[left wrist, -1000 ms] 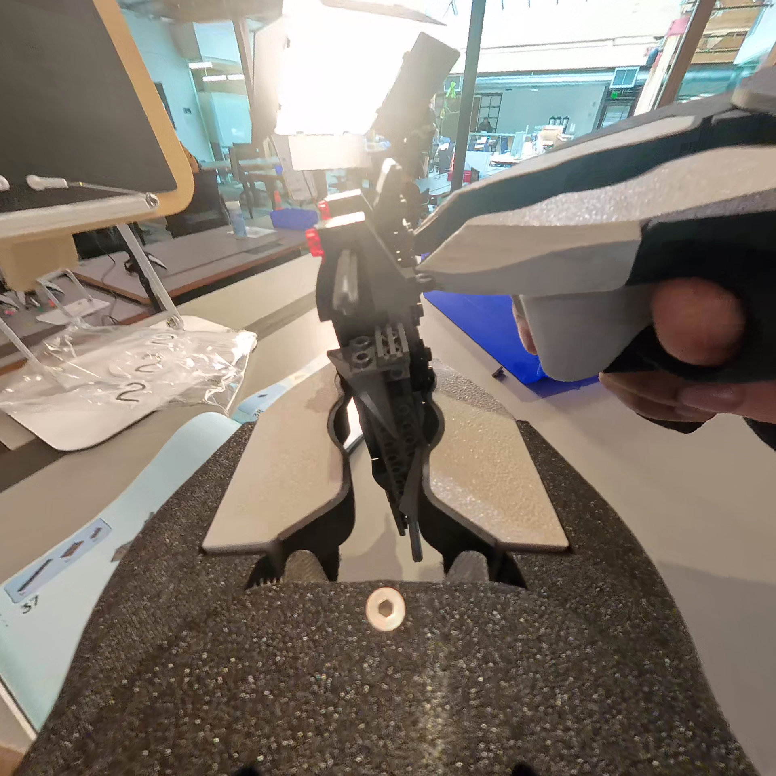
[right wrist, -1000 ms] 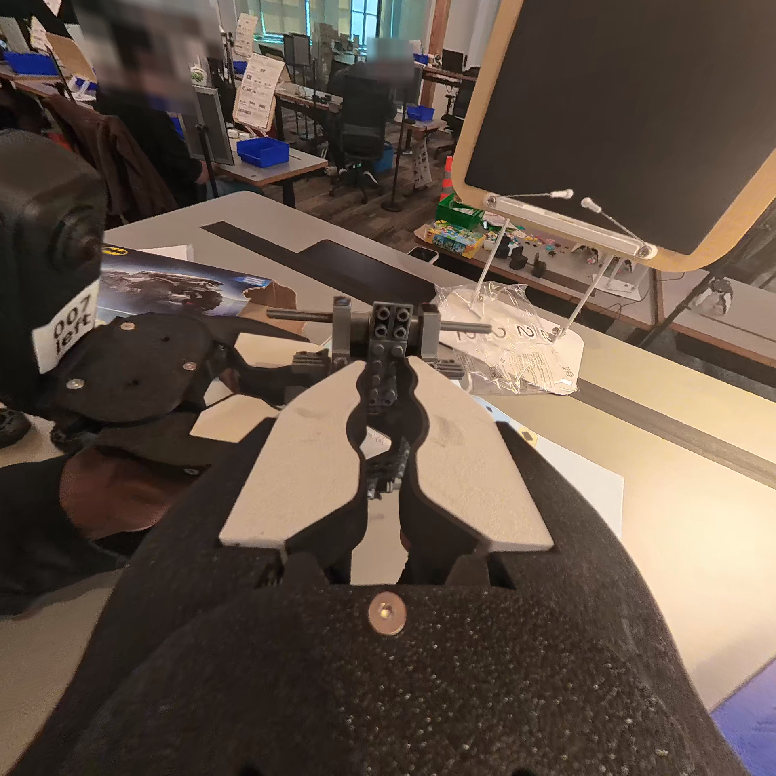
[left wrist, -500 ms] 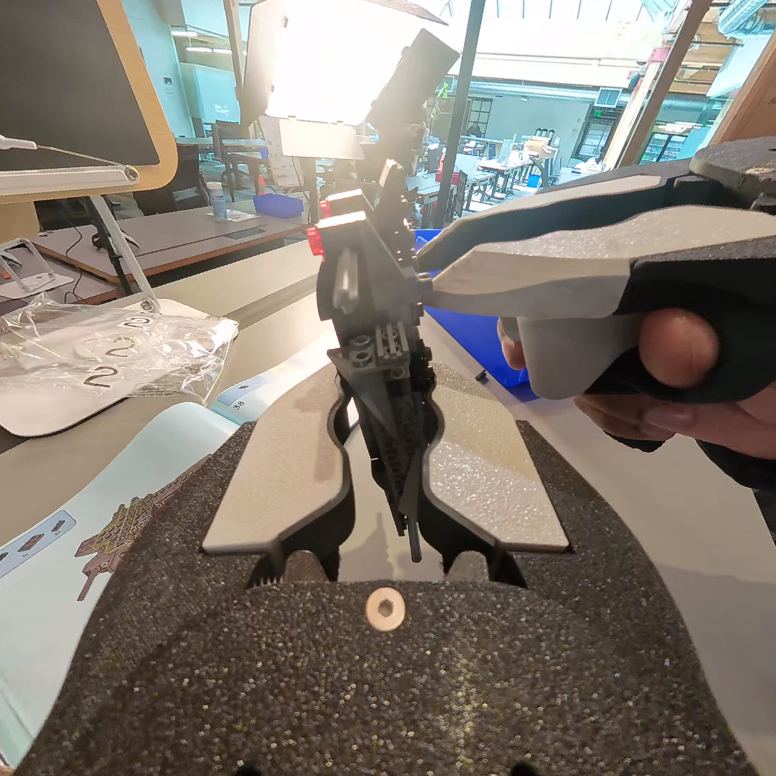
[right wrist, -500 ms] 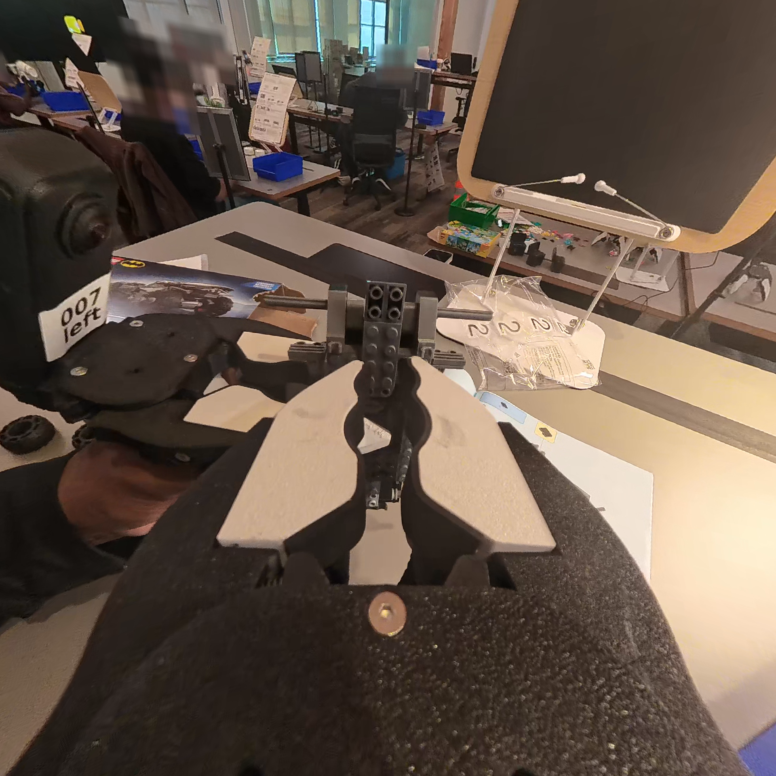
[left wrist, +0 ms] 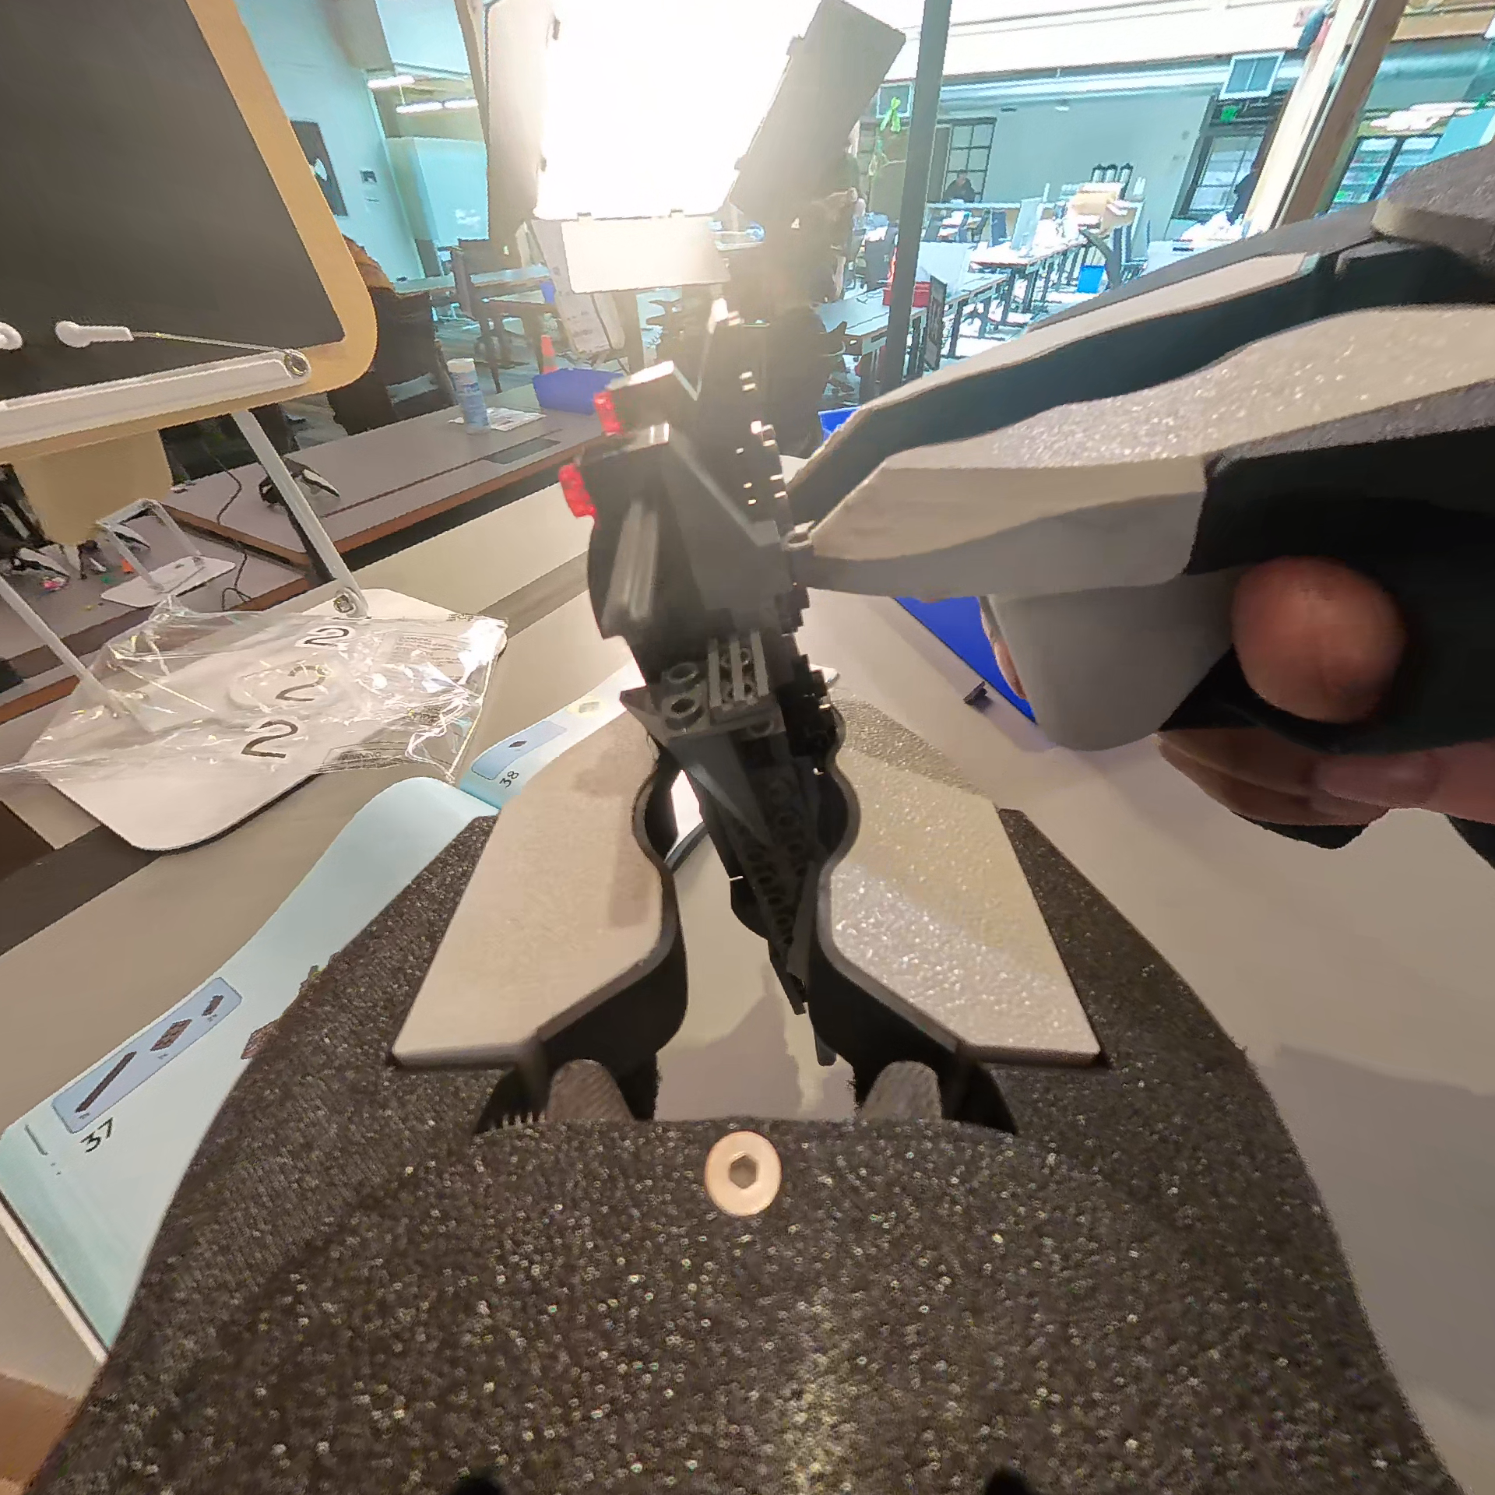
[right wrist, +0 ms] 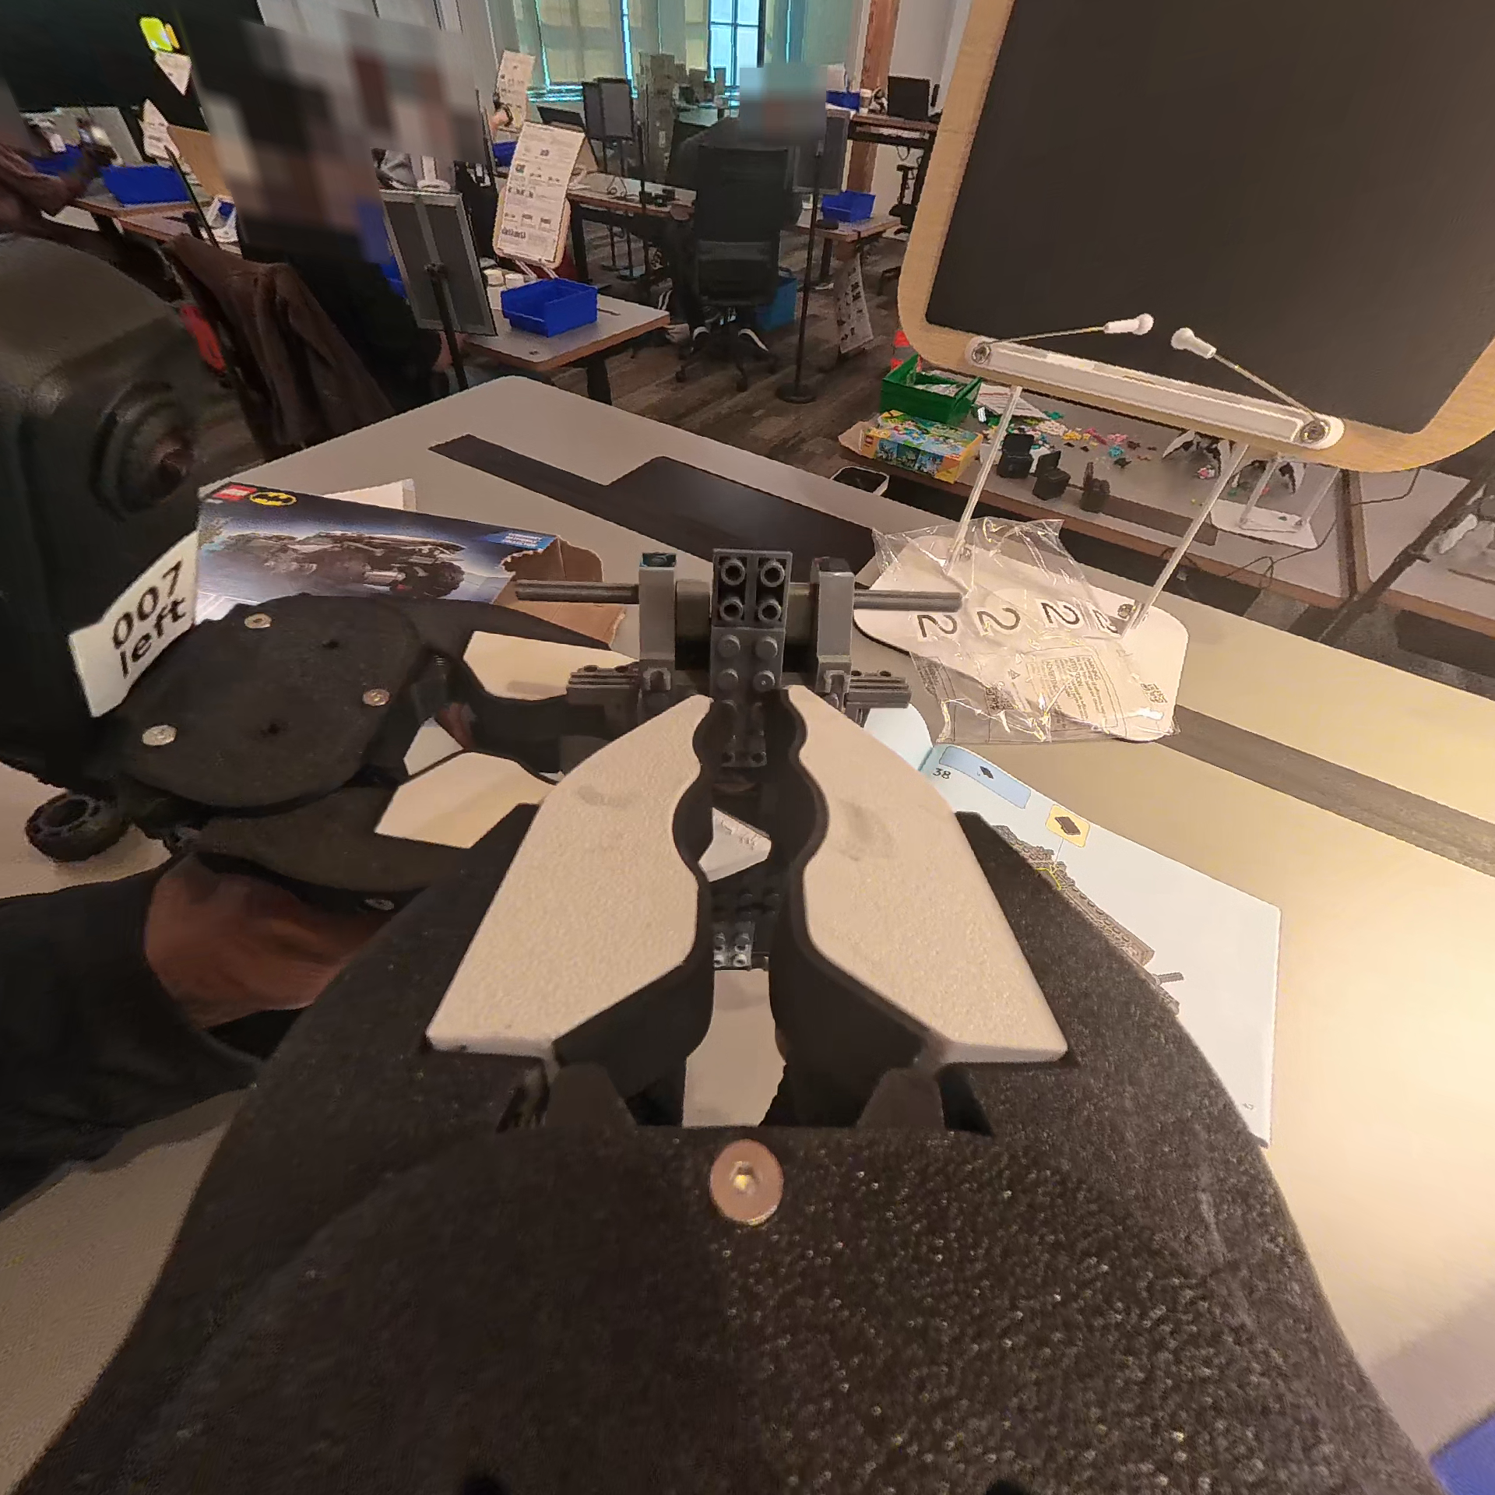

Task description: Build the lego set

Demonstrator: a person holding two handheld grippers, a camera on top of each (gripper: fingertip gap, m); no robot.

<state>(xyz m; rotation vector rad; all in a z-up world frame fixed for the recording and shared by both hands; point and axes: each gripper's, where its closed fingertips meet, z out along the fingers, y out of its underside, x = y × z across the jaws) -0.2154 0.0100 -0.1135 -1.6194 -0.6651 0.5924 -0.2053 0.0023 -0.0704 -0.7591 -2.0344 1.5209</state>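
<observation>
One dark grey brick model (left wrist: pixel 712 647), held up over the table (left wrist: pixel 1213 930). Two grippers on it: left gripper (left wrist: pixel 748 777) clamps its lower end, right gripper (right wrist: pixel 748 712) pinches a studded strip on its side. One booklet (right wrist: pixel 1132 874), one box (right wrist: pixel 340 550), one blue bin (right wrist: pixel 550 307), contents hidden. Clear bags (left wrist: pixel 267 696), contents can't tell.

We see a matt grey plastic brick model (left wrist: pixel 712 582), a crinkled glossy clear plastic bag (left wrist: pixel 267 696), and a smooth matt worktop (left wrist: pixel 1213 1011).
</observation>
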